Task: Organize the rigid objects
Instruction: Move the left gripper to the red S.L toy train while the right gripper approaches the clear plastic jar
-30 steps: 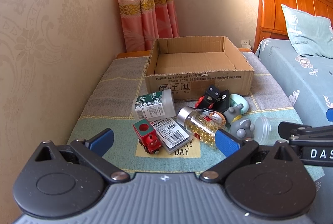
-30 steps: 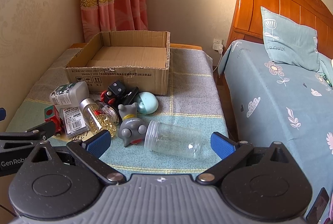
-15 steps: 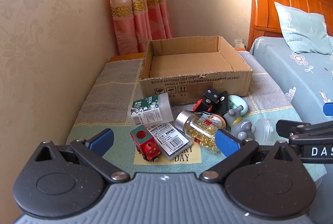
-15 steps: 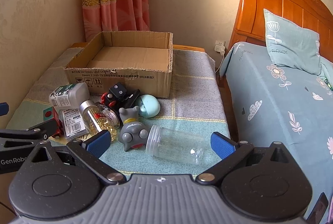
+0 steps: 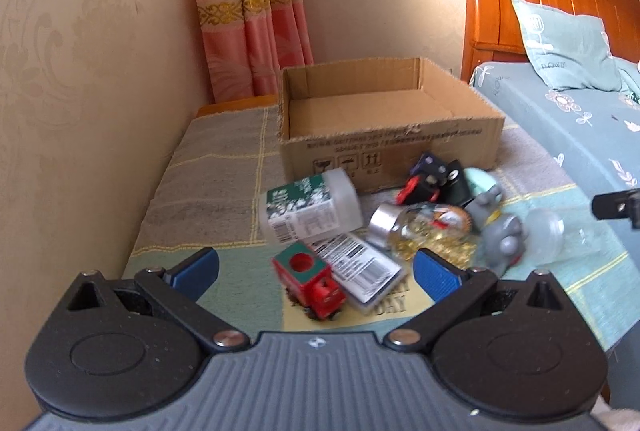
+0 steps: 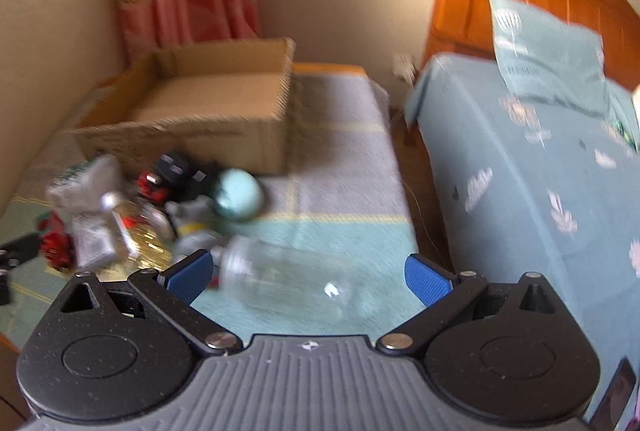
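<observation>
Right hand-held gripper (image 6: 307, 273): jaws spread wide, empty. Clear jar (image 6: 286, 279) lies on its side between the fingers on the worktop (image 6: 340, 191); judged best pinched across its body. Cardboard box (image 6: 188, 123), empty, at 11 o'clock. Left hand-held gripper (image 5: 316, 267) likewise spread, empty.

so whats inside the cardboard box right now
The cardboard box shows only its bare brown floor, with nothing in it. The strip of floor just behind its near wall is hidden from both views. All the toys and bottles lie outside, in front.

cardboard box (image 5: 384, 143) behind toy pile; jar (image 6: 288, 279) lies right of pile, bed (image 6: 540, 199) further right.
</observation>
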`<action>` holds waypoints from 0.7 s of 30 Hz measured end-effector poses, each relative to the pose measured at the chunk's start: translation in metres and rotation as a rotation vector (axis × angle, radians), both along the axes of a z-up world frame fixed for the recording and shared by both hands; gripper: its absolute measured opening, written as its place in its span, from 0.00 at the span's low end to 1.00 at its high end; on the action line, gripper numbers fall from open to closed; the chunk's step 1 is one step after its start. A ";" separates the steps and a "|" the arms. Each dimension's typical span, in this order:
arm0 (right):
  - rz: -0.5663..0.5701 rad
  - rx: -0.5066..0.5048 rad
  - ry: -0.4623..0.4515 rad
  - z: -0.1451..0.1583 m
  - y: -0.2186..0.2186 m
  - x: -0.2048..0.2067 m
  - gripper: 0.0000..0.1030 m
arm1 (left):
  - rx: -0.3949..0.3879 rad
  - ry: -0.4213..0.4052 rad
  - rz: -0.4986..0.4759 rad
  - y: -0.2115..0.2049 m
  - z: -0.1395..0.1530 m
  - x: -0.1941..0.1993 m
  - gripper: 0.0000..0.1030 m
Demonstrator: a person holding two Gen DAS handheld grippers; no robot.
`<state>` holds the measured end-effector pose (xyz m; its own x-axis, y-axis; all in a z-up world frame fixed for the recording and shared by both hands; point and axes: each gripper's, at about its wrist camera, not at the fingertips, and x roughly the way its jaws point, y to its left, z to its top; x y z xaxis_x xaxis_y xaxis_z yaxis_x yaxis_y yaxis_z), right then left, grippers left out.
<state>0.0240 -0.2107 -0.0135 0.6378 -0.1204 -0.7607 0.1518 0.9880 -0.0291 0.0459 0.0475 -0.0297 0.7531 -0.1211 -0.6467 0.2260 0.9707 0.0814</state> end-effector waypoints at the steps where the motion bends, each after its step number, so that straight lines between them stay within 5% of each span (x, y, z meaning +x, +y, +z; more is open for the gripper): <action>1: -0.014 0.018 0.013 -0.005 -0.005 0.001 1.00 | -0.001 0.007 -0.004 0.003 -0.004 0.002 0.99; 10: -0.027 0.149 0.134 -0.034 -0.013 0.017 1.00 | -0.028 0.068 -0.056 0.016 -0.029 0.013 0.99; 21: 0.001 0.128 0.158 -0.044 0.007 0.045 1.00 | -0.031 0.131 -0.097 0.015 -0.047 0.016 0.99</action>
